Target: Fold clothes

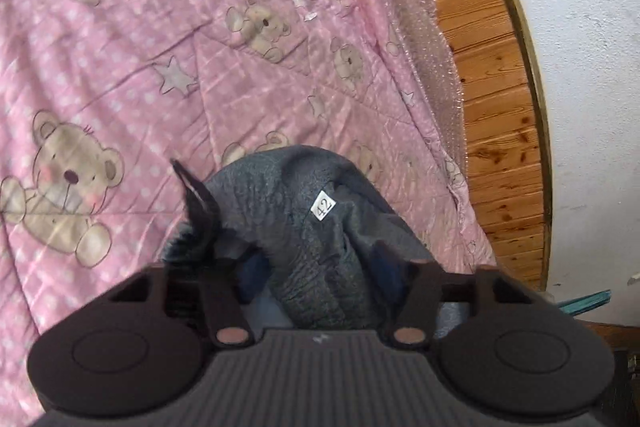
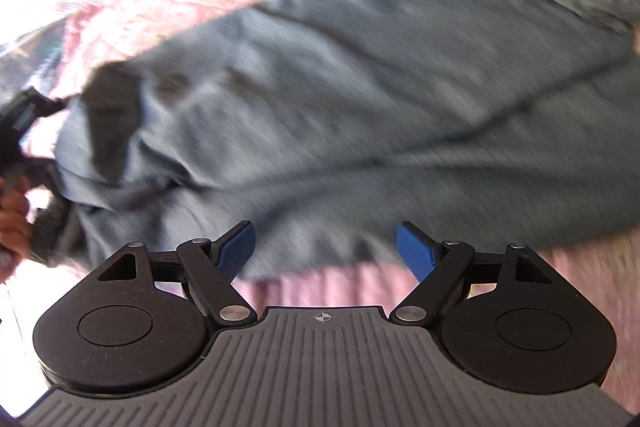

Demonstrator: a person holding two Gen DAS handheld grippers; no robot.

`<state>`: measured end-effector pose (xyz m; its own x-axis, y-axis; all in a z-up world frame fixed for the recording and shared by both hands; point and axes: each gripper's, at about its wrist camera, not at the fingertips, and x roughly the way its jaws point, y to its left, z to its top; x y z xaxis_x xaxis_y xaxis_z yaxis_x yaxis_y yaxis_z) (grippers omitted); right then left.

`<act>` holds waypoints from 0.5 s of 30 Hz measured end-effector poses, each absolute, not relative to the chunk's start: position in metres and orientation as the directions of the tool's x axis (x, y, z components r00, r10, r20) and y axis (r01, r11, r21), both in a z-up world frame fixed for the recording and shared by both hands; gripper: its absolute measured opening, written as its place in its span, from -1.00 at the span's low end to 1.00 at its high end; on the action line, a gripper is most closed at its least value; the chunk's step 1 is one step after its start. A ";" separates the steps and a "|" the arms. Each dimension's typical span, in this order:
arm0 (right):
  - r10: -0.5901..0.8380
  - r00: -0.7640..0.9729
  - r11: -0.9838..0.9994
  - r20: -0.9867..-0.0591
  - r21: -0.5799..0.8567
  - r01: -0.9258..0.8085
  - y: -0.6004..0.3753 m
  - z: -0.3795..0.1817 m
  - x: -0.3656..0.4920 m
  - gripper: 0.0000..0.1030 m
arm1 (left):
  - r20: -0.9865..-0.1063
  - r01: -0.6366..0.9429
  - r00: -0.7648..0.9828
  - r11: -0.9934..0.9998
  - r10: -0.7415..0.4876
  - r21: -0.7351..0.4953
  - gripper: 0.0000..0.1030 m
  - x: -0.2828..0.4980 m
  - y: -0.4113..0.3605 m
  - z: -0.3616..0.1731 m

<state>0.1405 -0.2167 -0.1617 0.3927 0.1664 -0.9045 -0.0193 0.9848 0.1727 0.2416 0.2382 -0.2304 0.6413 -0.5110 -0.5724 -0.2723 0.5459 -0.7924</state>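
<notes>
The left tool (image 1: 316,275) is clamped on a bunched end of the grey garment (image 2: 360,99), which lies across the pink quilt (image 1: 160,47) on the bed. The right tool (image 2: 325,251) hangs above the near hem, fingers apart. Risk: one-sided pulling may drag and crease the cloth.

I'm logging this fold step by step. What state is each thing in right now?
Grey garment: spread on the quilt, one end bunched and lifted.
Left gripper: shut on the garment's bunched end.
Right gripper: fingers open, empty, above the garment's near edge.
Size tag: exposed, reads 42.
Pink quilt: laid flat, wrinkled.
</notes>
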 end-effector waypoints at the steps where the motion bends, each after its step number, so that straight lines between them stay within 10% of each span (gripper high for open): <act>1: 0.153 0.388 0.986 -0.909 0.165 -0.002 -0.218 -0.162 0.135 0.57 | -0.552 -0.245 0.653 0.545 -0.518 -0.802 -0.89 0.245 0.243 -0.221; 6: 0.121 0.388 0.988 -0.914 0.148 0.040 -0.228 -0.161 0.117 0.57 | -0.382 -0.222 0.840 0.399 -0.384 -0.890 -0.85 0.264 0.326 -0.180; 7: 0.123 0.387 0.988 -0.914 0.148 0.037 -0.225 -0.161 0.115 0.57 | -0.349 -0.238 0.876 0.331 -0.332 -0.913 -0.58 0.268 0.350 -0.184; 9: 0.131 0.383 0.989 -0.915 0.150 0.020 -0.218 -0.162 0.115 0.57 | -0.418 -0.354 0.869 0.257 -0.266 -0.899 0.05 0.269 0.384 -0.197; 15: 0.187 0.366 0.981 -0.912 0.190 -0.027 -0.188 -0.168 0.111 0.58 | -0.508 -0.228 0.715 0.526 -0.480 -0.819 0.29 0.215 0.343 -0.193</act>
